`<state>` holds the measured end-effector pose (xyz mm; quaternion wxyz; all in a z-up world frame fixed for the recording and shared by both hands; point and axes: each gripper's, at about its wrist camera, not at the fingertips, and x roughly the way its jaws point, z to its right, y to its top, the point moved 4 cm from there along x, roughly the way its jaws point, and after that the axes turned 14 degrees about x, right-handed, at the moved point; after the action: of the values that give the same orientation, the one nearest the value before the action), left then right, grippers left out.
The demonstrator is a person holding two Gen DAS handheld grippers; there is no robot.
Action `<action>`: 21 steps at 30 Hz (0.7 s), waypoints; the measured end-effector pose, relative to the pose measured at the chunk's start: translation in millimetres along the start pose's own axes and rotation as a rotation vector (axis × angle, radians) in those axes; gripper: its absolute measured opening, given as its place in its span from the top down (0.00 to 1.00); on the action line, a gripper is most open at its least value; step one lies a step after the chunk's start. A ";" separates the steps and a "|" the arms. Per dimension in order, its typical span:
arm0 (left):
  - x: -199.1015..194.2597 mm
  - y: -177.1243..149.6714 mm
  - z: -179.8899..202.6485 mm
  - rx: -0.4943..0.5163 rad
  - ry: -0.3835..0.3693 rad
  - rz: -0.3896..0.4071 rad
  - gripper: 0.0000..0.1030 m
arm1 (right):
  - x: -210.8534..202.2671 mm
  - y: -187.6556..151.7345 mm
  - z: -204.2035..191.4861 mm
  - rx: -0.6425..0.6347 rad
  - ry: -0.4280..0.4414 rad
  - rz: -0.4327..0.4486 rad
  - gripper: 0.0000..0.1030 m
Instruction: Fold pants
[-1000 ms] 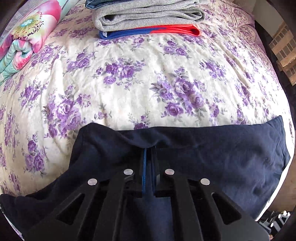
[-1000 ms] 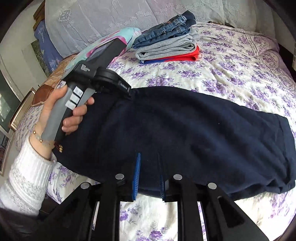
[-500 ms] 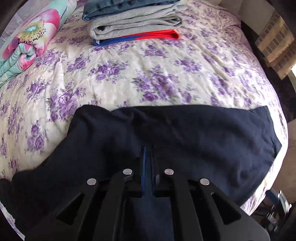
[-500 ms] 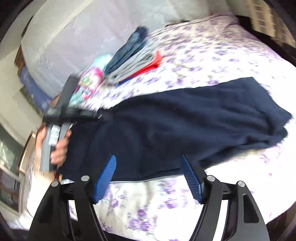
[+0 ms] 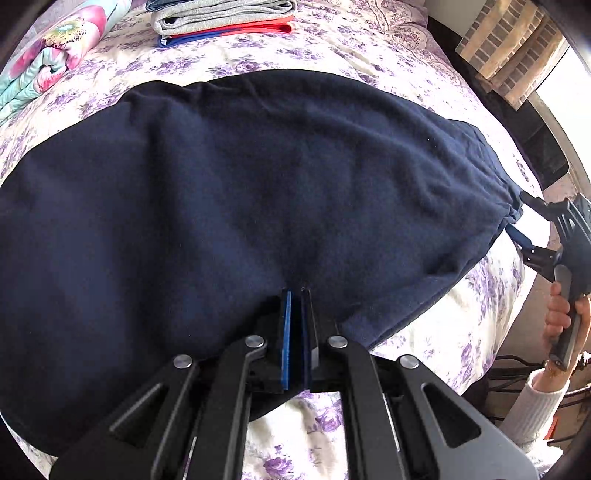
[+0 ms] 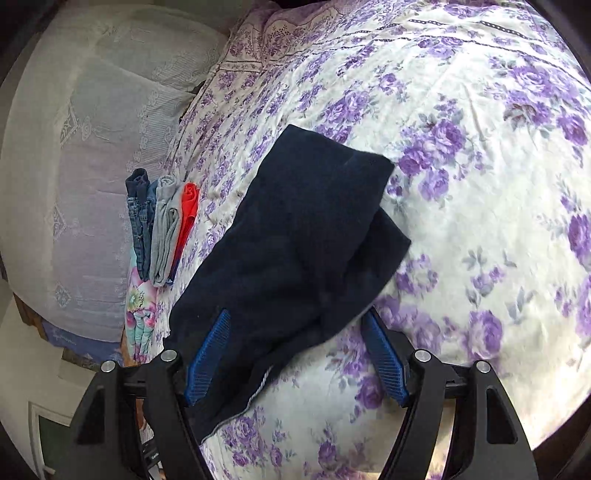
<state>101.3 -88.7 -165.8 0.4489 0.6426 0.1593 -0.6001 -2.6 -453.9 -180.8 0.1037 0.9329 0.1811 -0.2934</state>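
The dark navy pants lie spread on the floral bed. My left gripper is shut on the near edge of the pants. In the right wrist view the pants stretch away from me, with the leg ends at the far end. My right gripper is open, its blue fingers straddling the near end of the pants. It also shows in the left wrist view at the right end of the pants, its jaws apart there.
A stack of folded clothes (jeans, grey, red and blue) lies at the far side of the bed; it also shows in the right wrist view. A rolled floral blanket lies at the far left. The bed edge is at the right.
My left gripper has pulled back with the pants edge held, so more cloth shows ahead. My right gripper opened and swung round to the end of the pants.
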 end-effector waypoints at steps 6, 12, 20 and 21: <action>-8.2 22.0 23.7 0.037 -0.015 -0.007 0.96 | 4.5 32.2 -6.5 -0.056 -0.042 0.093 0.84; -4.4 75.4 62.0 0.075 -0.099 0.027 0.96 | -0.7 39.1 -0.5 -0.089 -0.028 0.071 0.84; 33.1 139.1 105.8 0.043 -0.190 0.018 0.96 | -3.0 41.6 -5.2 -0.110 -0.021 0.062 0.83; 36.7 146.9 111.9 0.039 -0.198 0.028 0.96 | -2.8 41.5 -6.1 -0.116 -0.023 0.064 0.83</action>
<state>148.6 -267.1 -128.9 0.4583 0.5909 0.0934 -0.6574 14.8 -490.7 -170.6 0.1688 0.9272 0.1667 -0.2898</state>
